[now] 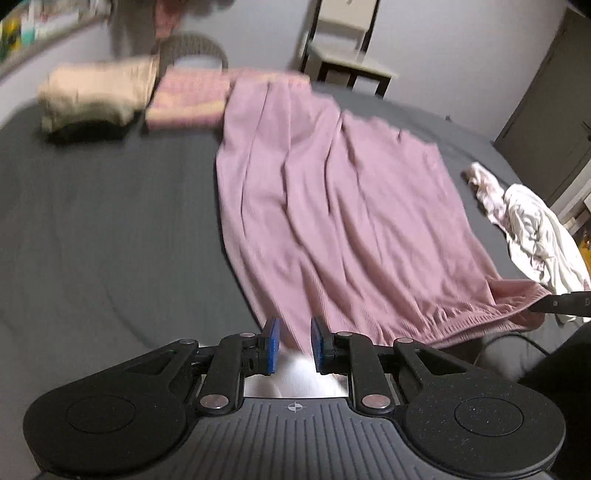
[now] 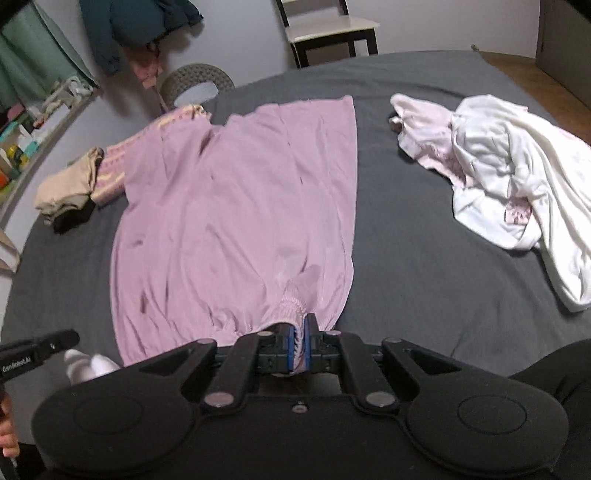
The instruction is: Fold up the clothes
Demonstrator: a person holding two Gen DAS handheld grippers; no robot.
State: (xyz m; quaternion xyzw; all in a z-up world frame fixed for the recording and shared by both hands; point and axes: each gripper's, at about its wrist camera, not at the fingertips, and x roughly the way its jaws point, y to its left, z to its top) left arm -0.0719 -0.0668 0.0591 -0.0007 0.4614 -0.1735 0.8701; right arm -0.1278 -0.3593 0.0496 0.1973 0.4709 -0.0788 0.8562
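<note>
A pink ribbed skirt lies spread out on the dark grey bed, its elastic waistband toward me. My left gripper is open at the waistband's left corner, and a tip of cloth lies between its blue pads. In the right wrist view the skirt runs away from me. My right gripper is shut on the gathered waistband near its right end. One finger of the right gripper shows at the edge of the left wrist view.
Folded beige clothes and a folded pink striped piece lie at the far left of the bed. A crumpled white pile lies at the right. A chair and a wicker stool stand beyond the bed.
</note>
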